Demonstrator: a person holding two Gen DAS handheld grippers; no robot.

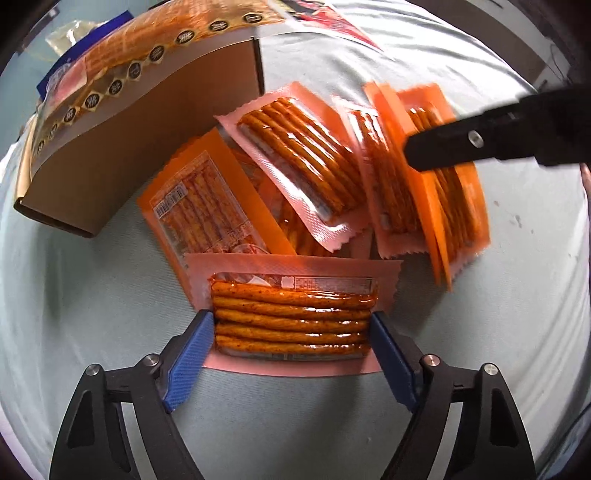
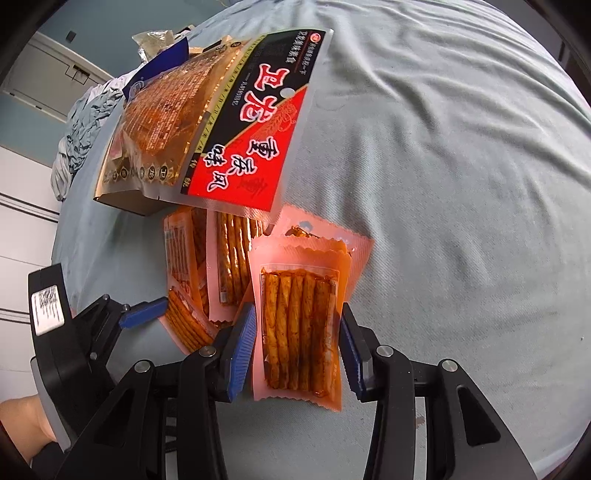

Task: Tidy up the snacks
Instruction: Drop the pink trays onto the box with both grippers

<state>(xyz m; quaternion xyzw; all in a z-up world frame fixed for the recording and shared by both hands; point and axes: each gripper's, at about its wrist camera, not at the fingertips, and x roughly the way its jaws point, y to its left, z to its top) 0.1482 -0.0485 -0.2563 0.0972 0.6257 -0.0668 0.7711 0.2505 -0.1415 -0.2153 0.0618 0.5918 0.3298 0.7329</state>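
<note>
Bedsheet (image 1: pixel 480 332); fingers (image 1: pixel 199 336) astride packet (image 1: pixel 291 321).

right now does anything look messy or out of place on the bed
Yes: the orange snack packets lie fanned and overlapping at odd angles beside the cardboard box, and the big red bag hangs tilted over the box edge. No spills visible.

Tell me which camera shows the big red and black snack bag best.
The right wrist view. The big red and black snack bag lies there nearly whole, its printed face readable, resting on the cardboard box. The left wrist view catches only a blurred red sliver of it at the top edge, beyond the box.
</note>
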